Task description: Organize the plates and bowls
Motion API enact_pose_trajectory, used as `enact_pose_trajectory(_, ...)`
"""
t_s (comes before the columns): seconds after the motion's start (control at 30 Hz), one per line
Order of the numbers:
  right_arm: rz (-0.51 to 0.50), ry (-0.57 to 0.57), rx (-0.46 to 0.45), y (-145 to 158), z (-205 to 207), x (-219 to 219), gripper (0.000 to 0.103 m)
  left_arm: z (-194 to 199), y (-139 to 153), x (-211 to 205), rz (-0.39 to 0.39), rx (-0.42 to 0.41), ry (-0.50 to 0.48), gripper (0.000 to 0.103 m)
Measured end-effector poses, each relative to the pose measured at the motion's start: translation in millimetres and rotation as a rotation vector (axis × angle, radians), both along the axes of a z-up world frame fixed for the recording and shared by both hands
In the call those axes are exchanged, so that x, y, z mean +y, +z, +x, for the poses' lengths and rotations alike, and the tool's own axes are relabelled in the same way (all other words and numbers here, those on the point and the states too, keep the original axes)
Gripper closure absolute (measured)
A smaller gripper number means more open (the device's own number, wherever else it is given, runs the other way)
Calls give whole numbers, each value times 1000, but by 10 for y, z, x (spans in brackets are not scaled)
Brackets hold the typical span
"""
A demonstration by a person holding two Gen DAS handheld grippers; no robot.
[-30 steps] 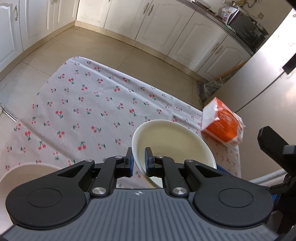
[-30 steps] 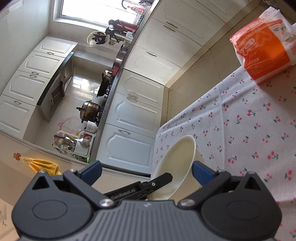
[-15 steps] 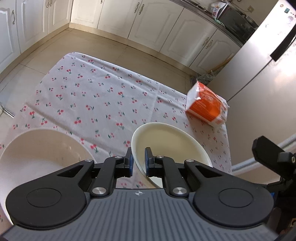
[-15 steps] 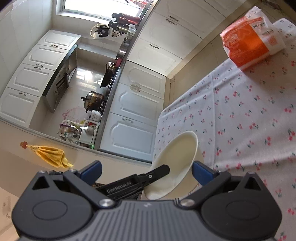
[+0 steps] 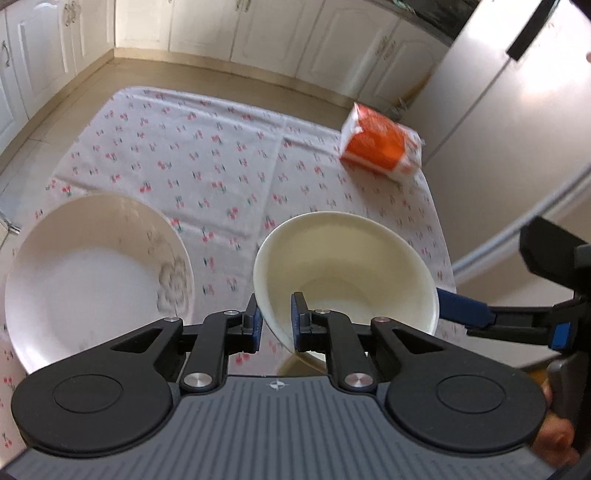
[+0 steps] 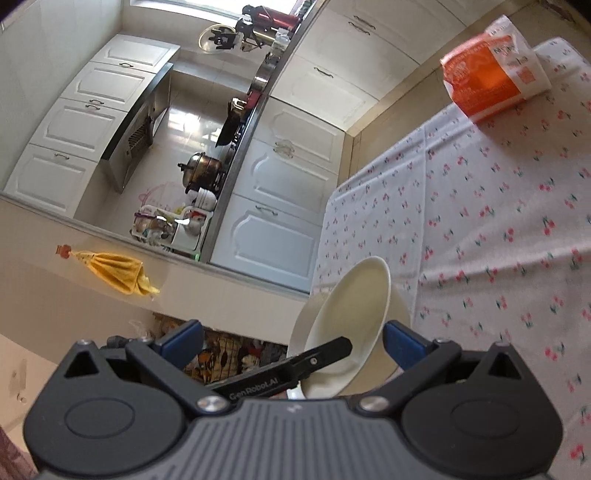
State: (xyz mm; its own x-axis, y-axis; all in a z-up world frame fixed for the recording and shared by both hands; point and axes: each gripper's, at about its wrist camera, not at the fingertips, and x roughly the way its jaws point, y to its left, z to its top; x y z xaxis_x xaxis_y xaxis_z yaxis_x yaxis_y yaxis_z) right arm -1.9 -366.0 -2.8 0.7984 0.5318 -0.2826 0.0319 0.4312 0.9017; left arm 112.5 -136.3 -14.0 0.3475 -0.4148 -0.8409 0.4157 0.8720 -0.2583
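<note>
A cream bowl [image 5: 343, 258] hangs tilted above the cherry-print table [image 5: 207, 147]. Its near rim sits between the blue pads of my left gripper [image 5: 275, 321], whose jaws are opening while still touching the rim. In the right wrist view the same bowl [image 6: 351, 306] shows edge-on, with the left gripper's black finger [image 6: 295, 369] reaching inside it. My right gripper [image 6: 291, 338] stands wide open around the bowl, one blue pad [image 5: 461, 306] at its outer right wall. A white plate [image 5: 92, 273] with a grey flower pattern lies on the table to the bowl's left.
An orange and white packet [image 5: 380, 147] lies at the table's far right corner, also the packet [image 6: 491, 81] in the right wrist view. A steel fridge [image 5: 517, 110] stands close on the right. White cabinets [image 5: 258, 33] line the far wall, and a person's fingers [image 5: 554, 439] show lower right.
Both grippers have drawn back across the table with the bowl. The white plate has come fully into view at the left, and the orange packet now lies farther off.
</note>
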Motion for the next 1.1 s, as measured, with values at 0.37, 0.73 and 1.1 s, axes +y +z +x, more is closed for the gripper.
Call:
enact_pose_trajectory(0.37,57,13,80,-258,-351,40,0,-328,-217,-25,67,51,-74,89)
enact_pose_trajectory(0.73,60,23,117,-356,-414,67,0,-407,-326,-21,96,57,-101,89)
enact_pose_trajectory(1.1,64,16,157,-438,-464,93,0,-441,-376,-20,93,56,-144,88)
